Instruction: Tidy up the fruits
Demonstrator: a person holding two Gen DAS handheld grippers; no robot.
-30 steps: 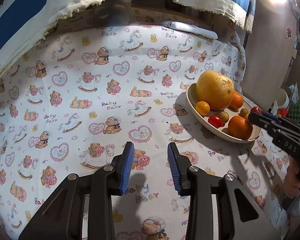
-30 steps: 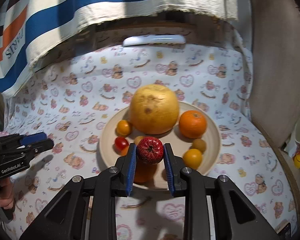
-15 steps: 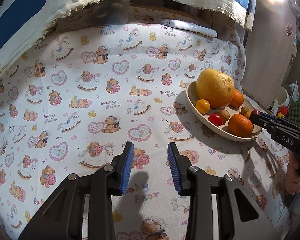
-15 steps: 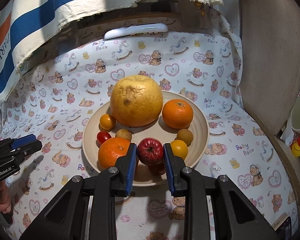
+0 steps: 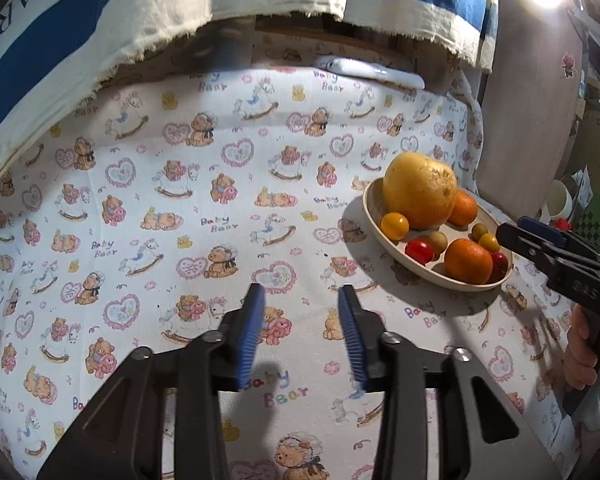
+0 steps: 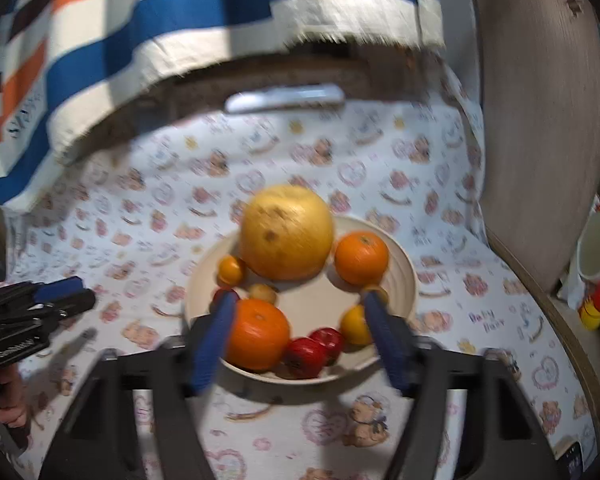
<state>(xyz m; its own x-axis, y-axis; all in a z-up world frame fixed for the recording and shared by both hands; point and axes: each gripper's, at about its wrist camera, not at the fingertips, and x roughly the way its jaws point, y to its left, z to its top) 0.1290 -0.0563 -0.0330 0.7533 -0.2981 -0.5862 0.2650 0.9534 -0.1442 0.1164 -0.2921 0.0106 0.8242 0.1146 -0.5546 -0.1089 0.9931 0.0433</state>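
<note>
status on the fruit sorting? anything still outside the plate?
Done: every fruit in view sits in the plate, including the big yellow fruit, two oranges and the small red fruits. In hand: nothing. The right gripper has just been opening with nothing clamped; the left gripper, also just opening, is empty over the cloth. Left: no loose fruit visible.

Low in the frame, the left gripper (image 5: 301,334), black with blue ribbed pads, has just been opening its jaws; nothing is between them, only the white cloth printed with bears and hearts (image 5: 204,208). At centre right sits a shallow cream oval dish (image 5: 374,216) holding a large yellow pomelo (image 5: 419,190), two oranges and small red and yellow fruits. The right gripper (image 5: 512,236), black, enters from the right edge beside the dish.
</note>
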